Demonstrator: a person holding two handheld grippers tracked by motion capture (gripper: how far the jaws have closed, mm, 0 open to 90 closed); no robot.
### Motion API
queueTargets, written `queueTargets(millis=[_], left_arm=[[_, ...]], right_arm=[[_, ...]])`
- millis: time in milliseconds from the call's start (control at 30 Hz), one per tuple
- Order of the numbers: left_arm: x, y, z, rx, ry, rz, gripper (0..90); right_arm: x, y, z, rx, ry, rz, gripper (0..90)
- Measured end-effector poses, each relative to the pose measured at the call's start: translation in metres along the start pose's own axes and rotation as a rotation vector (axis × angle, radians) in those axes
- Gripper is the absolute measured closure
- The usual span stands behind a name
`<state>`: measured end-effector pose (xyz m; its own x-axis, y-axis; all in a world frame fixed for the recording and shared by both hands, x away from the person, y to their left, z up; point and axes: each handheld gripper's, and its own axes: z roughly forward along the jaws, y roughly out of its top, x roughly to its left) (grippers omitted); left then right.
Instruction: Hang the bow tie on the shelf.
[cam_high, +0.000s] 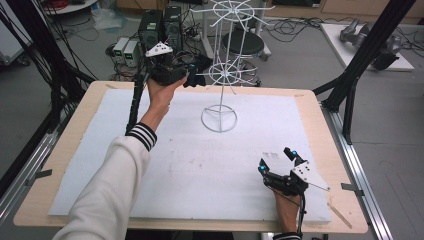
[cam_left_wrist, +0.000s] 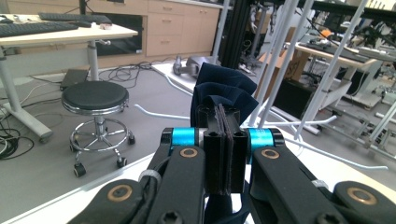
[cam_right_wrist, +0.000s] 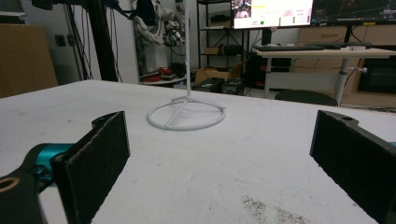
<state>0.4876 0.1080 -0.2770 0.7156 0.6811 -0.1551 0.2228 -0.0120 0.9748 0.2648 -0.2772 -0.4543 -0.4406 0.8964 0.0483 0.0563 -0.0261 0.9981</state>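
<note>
A dark blue cloth is clamped in the left gripper and held up beside the lower ring of spokes on the white wire rack, so hanging looks to be underway; next, it must be draped over one spoke. One cloth, one rack and two grippers are counted, the right gripper resting on the table with jaws wide apart.

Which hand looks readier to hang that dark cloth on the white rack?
Left: its hand-held gripper already clamps the dark cloth beside the rack; the right one rests open on the table.
</note>
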Motion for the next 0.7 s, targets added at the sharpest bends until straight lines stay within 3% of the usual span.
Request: queueTargets(millis=[467,567,600,633,700], left_arm=[[-0.0087,-0.001,0.0043,0.028,-0.007,0.033,86.0],[-0.0091,0.0004,0.0035,0.035,-0.011,0.038,78.6],[-0.0094,0.0006,0.0033,0.041,-0.006,0.04,71.3],[-0.0093,0.0006,0.0031,0.046,-0.01,0.04,71.3],[-0.0093,0.0005,0.0026,0.054,-0.006,0.035,60.7]], right_arm=[[-0.0002,0.0001,-0.0001,0.002,0.001,-0.001,3.8],[-0.0002,0.0001,-0.0001,0.001,0.001,-0.002,3.8],[0.0,0.0,0.0,0.0,0.0,-0.001,3.8],[0.0,0.0,0.0,0.0,0.0,-0.001,3.8],[-0.0001,0.0001,0.0,0.0,0.0,-0.003,3.8]])
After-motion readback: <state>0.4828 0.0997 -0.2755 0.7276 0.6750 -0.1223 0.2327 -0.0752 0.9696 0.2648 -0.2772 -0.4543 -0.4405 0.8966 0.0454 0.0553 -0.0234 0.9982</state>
